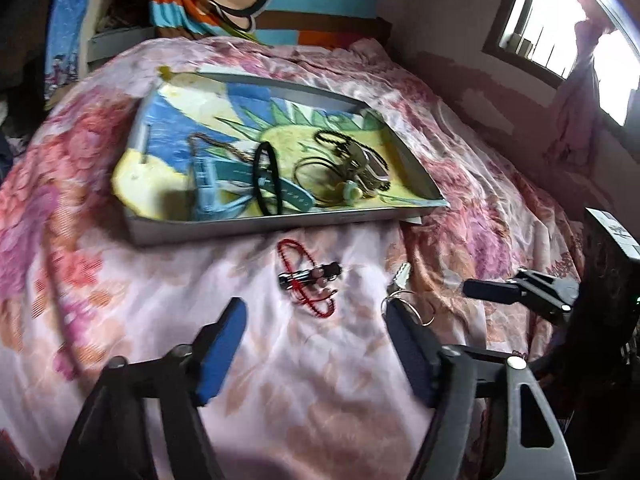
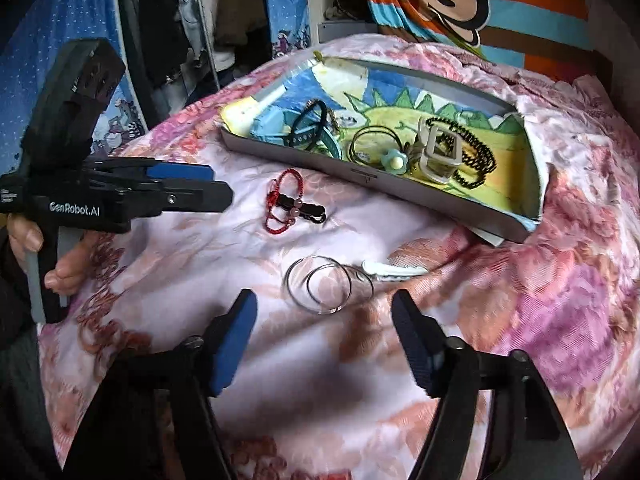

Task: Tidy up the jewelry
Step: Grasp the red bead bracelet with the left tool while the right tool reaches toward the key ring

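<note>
From the left wrist view, the left claw (image 1: pixel 312 356) had its two blue-padded fingers wide apart and held nothing. It hung over the pink flowered bedspread (image 1: pixel 100 280). Just ahead of it lay the red beaded string bracelet (image 1: pixel 306 276), tangled with a small black clip with pink beads (image 1: pixel 316 273). Past those sat the shallow grey box with the bright cartoon picture inside (image 1: pixel 256 226). A teal watch strap (image 1: pixel 248 184), a black band (image 1: pixel 267 178) and a black beaded bracelet (image 1: pixel 352 148) were already in it. The right claw (image 1: pixel 492 292) came in from the right side, close to the thin silver hoop rings (image 1: pixel 412 308). I could not tell much about its fingers from here.

From the right wrist view, the right claw (image 2: pixel 324 344) was open too, and empty. The silver hoops (image 2: pixel 324 284) lay just in front of its fingers, right beside a white hair clip (image 2: pixel 394 270). The red bracelet (image 2: pixel 282 202) was farther off, near the box (image 2: pixel 372 178). The left claw (image 2: pixel 192 192) was seen side-on, held by a hand (image 2: pixel 60 264), so its gap did not show here.

The job looked about half done, since four things were still on the bed. The step in hand seemed to be reaching for the next pieces. The next move would need a claw to come down low and close gently on a thin hoop or the red string, then lift it into the box. Both are thin and flat on soft cloth, so they could slip.
</note>
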`<state>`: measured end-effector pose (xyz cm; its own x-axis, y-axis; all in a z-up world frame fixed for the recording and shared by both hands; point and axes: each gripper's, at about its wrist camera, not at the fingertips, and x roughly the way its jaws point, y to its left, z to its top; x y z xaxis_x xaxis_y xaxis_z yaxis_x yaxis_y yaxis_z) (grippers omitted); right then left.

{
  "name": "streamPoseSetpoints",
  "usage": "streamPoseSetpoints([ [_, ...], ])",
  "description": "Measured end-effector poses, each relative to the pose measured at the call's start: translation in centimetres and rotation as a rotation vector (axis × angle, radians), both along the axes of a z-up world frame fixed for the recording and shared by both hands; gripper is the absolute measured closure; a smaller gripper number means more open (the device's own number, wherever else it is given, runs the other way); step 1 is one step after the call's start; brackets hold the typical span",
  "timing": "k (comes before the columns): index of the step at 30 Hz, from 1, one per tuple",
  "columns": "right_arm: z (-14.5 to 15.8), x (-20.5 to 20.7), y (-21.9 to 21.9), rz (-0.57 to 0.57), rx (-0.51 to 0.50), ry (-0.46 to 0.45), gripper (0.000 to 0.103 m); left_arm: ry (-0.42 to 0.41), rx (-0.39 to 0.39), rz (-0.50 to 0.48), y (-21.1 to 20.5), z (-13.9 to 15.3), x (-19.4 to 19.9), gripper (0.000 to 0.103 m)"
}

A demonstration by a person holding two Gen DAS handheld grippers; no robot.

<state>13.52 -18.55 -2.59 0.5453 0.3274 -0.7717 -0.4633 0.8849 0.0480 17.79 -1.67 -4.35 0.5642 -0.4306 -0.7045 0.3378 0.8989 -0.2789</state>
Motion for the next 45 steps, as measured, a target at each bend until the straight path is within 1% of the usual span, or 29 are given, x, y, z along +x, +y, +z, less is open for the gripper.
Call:
streamPoseSetpoints([
  [1,-0.3,0.3,0.1,-0.004,-0.001,0.009,0.045,0.009,0.006,-0.009,-0.4,-0.3,0.5,0.047],
  [2,-0.9,0.9,0.2,-0.011,-0.003,0.038,0.048,0.021,0.014,-0.013,-0.6,-0.5,1.0,0.048],
  [4,-2.0,1.5,0.4,-0.026,-0.009,0.074,0.048,0.049,0.028,-0.002,-0.8,-1.2,1.8,0.054],
  [5,-2.4,1.6,0.3,-0.032,-0.001,0.086,0.049,0.063,0.033,0.006,-0.9,-1.5,2.2,0.056],
  [6,-2.5,1.8,0.1,-0.038,0.015,0.096,0.050,0.089,0.040,0.019,-0.9,-1.9,2.7,0.060],
  [7,-2.6,1.8,0.0,-0.042,0.023,0.098,0.052,0.109,0.044,0.027,-0.9,-2.3,3.2,0.065],
  [11,-3.0,1.9,-0.1,-0.065,0.046,0.110,0.058,0.155,0.009,0.028,-0.9,-3.2,4.6,0.075],
  [14,-3.1,1.8,0.3,-0.072,0.044,0.104,0.066,0.157,0.032,0.021,-1.4,-3.4,4.8,0.085],
  [15,-3.2,1.8,-0.1,-0.073,0.047,0.102,0.069,0.158,0.040,0.021,-1.5,-3.5,4.8,0.092],
  [16,-3.3,1.9,-0.3,-0.074,0.050,0.100,0.075,0.162,0.050,0.023,-1.6,-3.6,4.8,0.095],
  [17,-3.2,1.7,-0.4,-0.075,0.053,0.097,0.079,0.163,0.051,0.025,-1.5,-3.6,4.8,0.095],
  [18,-3.2,1.8,-0.4,-0.073,0.057,0.097,0.087,0.163,0.052,0.029,-1.4,-3.6,4.7,0.097],
  [19,-3.1,1.9,-0.4,-0.067,0.061,0.097,0.091,0.165,0.055,0.036,-1.4,-3.5,4.5,0.097],
  [24,-2.9,1.8,0.0,-0.053,0.043,0.088,0.100,0.173,0.093,0.046,-1.2,-2.8,3.5,0.098],
  [29,-2.7,1.8,-0.1,-0.054,0.059,0.086,0.101,0.180,0.076,0.063,-0.6,-1.8,2.3,0.099],
  [33,-2.5,1.7,0.0,-0.039,0.074,0.089,0.101,0.155,0.060,0.078,-0.2,-0.5,1.6,0.099],
  [36,-2.5,2.0,0.2,-0.041,0.069,0.091,0.101,0.148,0.072,0.089,0.0,-0.1,1.3,0.099],
  [38,-2.8,2.4,0.4,-0.043,0.065,0.103,0.100,0.163,0.083,0.102,0.1,-0.3,1.3,0.099],
  [41,-3.2,3.3,0.6,-0.043,0.064,0.126,0.097,0.187,0.099,0.128,0.2,-0.8,1.6,0.099],
  [44,-3.4,4.3,0.6,-0.047,0.083,0.145,0.090,0.206,0.101,0.149,0.5,-1.3,1.8,0.099],
  [45,-3.4,4.6,0.5,-0.057,0.087,0.149,0.085,0.212,0.100,0.153,0.6,-1.4,1.8,0.099],
])
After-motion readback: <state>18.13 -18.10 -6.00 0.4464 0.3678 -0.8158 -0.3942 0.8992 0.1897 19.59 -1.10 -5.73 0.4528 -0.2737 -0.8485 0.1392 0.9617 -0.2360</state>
